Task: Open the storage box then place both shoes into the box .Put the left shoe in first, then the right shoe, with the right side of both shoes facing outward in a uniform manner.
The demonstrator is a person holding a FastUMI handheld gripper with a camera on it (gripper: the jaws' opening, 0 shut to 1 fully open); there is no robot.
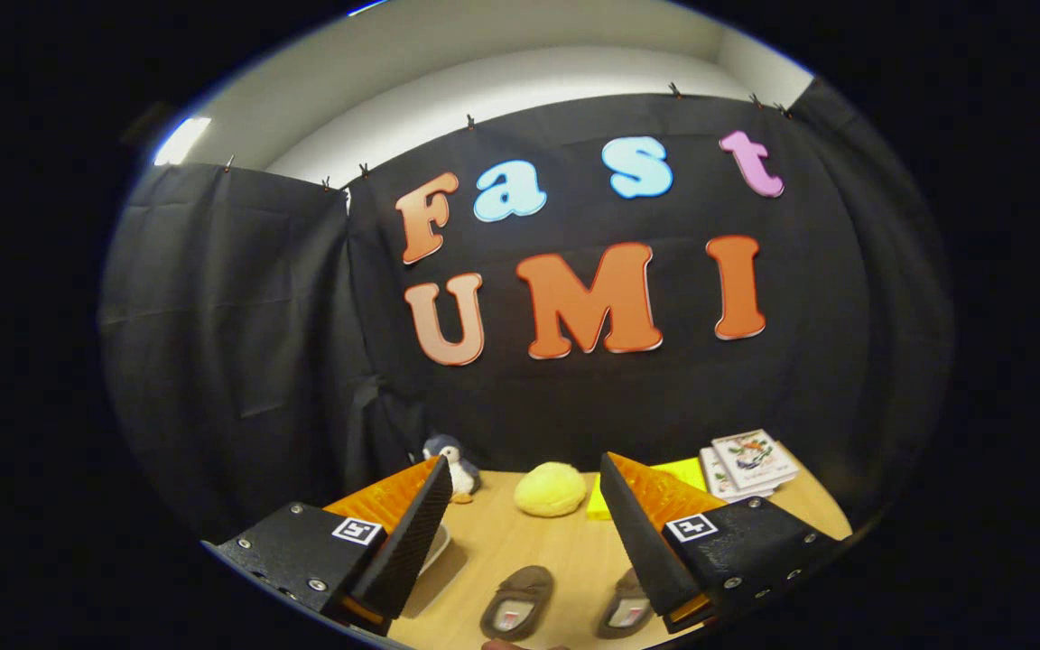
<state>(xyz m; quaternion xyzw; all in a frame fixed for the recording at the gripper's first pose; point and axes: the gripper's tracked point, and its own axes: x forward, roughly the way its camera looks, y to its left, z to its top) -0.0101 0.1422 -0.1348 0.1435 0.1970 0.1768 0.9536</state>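
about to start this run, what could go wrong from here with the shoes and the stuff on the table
The gripper is open, holding nothing, above the table. The two shoes look nearly identical, so grabbing the right one first is a likely mistake. They also lie close together, so a finger could nudge the neighbour. The yellow plush, penguin toy and books beyond could crowd the work.

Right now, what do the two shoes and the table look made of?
Shoes: look like soft, matte brown fabric, slipper-like, with a pale insole; exact cloth unclear. Table: light wood or wood-look laminate, smooth, faint sheen. The gripper hangs open above them, holding nothing.
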